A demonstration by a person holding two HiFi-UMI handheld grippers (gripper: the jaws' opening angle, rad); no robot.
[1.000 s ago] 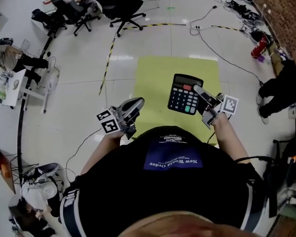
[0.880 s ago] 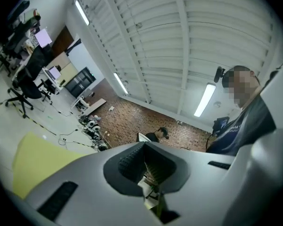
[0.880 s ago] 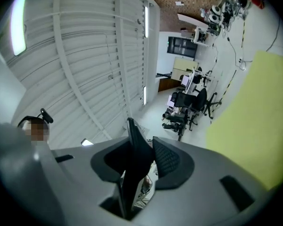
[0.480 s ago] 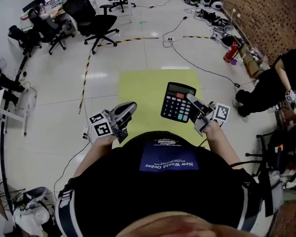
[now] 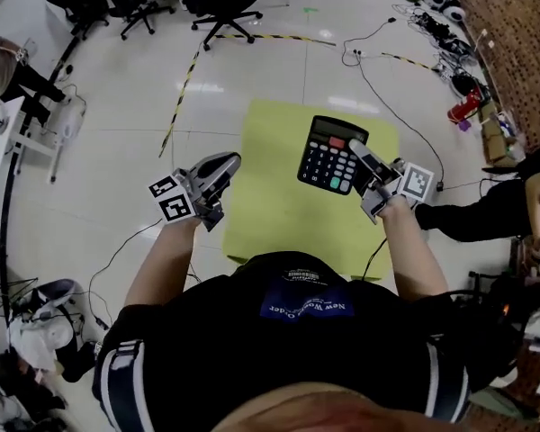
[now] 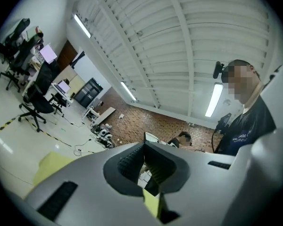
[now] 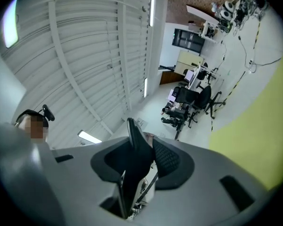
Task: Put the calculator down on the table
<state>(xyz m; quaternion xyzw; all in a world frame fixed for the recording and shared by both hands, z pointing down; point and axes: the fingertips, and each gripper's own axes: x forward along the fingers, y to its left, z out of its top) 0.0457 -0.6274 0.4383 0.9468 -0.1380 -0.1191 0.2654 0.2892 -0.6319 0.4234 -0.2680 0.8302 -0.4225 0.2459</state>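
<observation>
A black calculator (image 5: 329, 154) with grey keys and one red key hangs in the air over a yellow-green mat (image 5: 274, 201) on the floor. My right gripper (image 5: 358, 160) is shut on the calculator's right edge. In the right gripper view the calculator (image 7: 134, 164) shows edge-on between the ribbed pads. My left gripper (image 5: 223, 164) is shut and holds nothing, off to the left of the mat's edge; its pads (image 6: 132, 160) meet in the left gripper view. No table shows in any view.
Black office chairs (image 5: 225, 7) stand at the far side of the floor. A yellow-black tape line (image 5: 184, 75) and cables (image 5: 391, 88) run across the tiles. A person in dark clothes (image 5: 486, 214) sits at the right near a brick wall.
Both grippers have shifted a little across the picture, the left one further left and up. The calculator stays in the right gripper's grip. The head camera has swung as well.
</observation>
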